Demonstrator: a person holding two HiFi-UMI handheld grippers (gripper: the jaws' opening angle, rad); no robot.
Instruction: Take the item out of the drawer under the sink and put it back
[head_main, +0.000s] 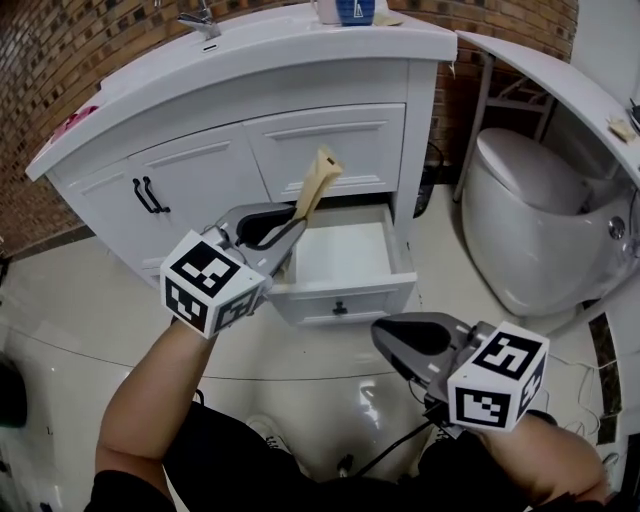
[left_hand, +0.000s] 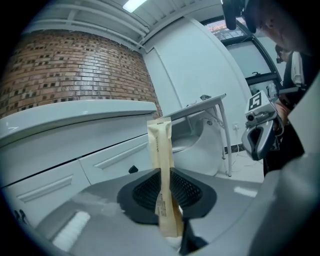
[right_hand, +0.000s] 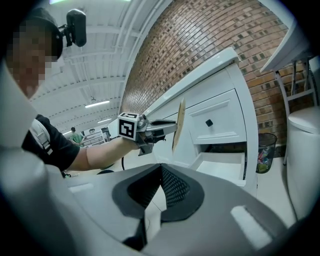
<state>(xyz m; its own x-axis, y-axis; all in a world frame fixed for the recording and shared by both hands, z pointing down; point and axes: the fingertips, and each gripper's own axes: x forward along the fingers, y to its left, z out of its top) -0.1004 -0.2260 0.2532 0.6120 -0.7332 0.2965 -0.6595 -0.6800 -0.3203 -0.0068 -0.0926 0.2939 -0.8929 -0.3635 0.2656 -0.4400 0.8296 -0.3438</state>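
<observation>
Left gripper (head_main: 297, 222) is clamped on the lower end of the long tan paper sachet (head_main: 318, 185), holding it upright above the open white vanity drawer (head_main: 345, 300) (presumably to clear its rim). The drawer shows nothing inside. Right gripper (head_main: 385, 335), jaws together and empty, waits below the drawer front.

The head view looks steeply down from above on the cabinet (head_main: 330, 130) and its open drawer (head_main: 345, 255). Both gripper views sit low and close, looking about level along their jaws at that cabinet's front.
</observation>
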